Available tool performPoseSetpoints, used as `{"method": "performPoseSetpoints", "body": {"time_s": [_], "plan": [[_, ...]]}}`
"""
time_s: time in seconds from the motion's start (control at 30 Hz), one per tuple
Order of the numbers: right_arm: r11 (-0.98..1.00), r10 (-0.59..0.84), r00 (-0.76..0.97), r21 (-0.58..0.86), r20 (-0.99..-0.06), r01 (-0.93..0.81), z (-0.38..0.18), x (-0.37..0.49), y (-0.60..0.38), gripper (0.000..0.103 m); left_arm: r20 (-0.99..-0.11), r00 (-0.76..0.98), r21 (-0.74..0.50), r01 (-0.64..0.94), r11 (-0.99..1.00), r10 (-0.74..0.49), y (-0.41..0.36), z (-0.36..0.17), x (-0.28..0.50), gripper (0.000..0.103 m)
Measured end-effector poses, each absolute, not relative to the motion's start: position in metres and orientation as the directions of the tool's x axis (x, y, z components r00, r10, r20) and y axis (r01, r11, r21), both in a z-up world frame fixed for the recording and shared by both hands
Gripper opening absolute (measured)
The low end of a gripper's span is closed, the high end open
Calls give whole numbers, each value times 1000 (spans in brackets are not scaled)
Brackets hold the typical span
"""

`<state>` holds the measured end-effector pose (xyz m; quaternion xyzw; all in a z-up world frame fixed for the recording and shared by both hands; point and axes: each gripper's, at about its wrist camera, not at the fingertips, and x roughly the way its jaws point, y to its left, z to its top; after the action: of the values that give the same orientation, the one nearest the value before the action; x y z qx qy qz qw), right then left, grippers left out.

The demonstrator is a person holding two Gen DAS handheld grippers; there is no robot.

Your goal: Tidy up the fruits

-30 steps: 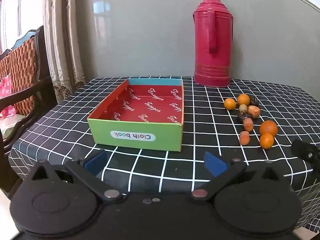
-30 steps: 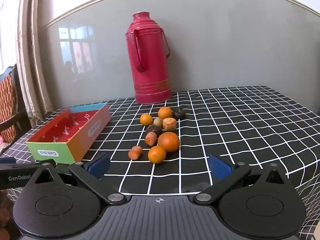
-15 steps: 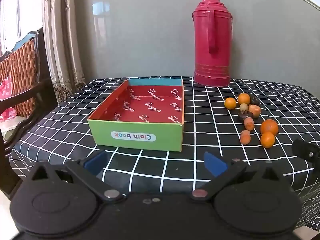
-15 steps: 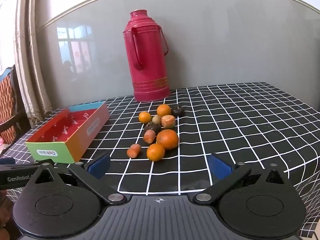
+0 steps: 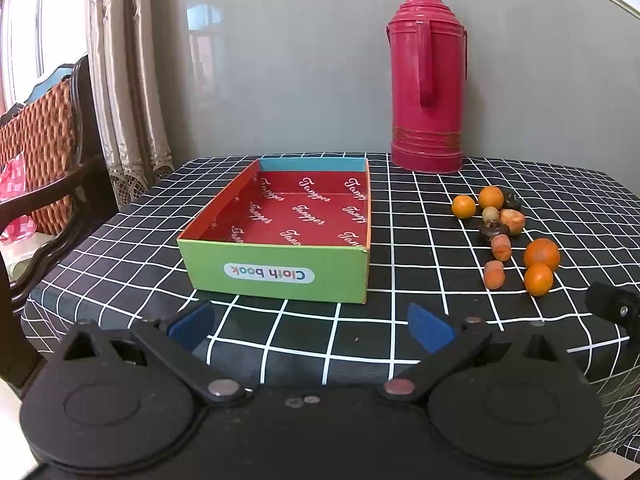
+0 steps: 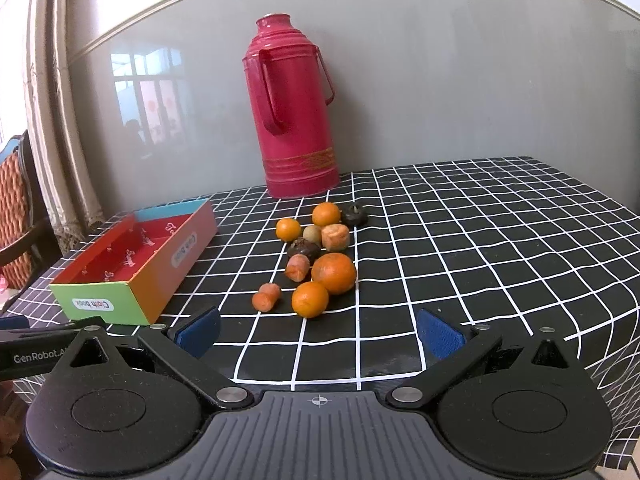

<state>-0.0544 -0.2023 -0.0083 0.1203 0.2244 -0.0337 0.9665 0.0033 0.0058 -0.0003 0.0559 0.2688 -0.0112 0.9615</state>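
Note:
A shallow cardboard box (image 5: 276, 276) with a green front wall and red lining sits on the checked tablecloth, with nothing inside it. To its right lies a cluster of small fruits (image 5: 504, 236): several oranges, two orange-pink pieces and two dark ones. In the right wrist view the same fruits (image 6: 320, 256) lie straight ahead, with the box (image 6: 120, 300) at left. My left gripper (image 5: 310, 326) hovers open near the table's front edge, facing the box. My right gripper (image 6: 318, 334) is open too, just short of the nearest orange (image 6: 310, 299). Neither holds anything.
A tall red thermos (image 5: 427, 80) stands at the back by the grey wall, seen also as the thermos (image 6: 294, 120) behind the fruits. A wooden chair (image 5: 44, 128) and curtains stand left of the table. The table (image 6: 520, 240) stretches right, its edge close in front.
The right gripper has edged forward toward the fruits, which look slightly larger and lower. The left gripper has barely shifted. Both stay open.

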Motion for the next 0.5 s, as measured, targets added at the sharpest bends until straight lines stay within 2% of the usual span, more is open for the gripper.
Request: {"method": "performPoseSetpoints", "body": {"time_s": [0.5], "plan": [[968,-15,895,218,-446,125,-8,-55,-203,103,-510,860,103,46,994,13,6,1,4,97]]}}
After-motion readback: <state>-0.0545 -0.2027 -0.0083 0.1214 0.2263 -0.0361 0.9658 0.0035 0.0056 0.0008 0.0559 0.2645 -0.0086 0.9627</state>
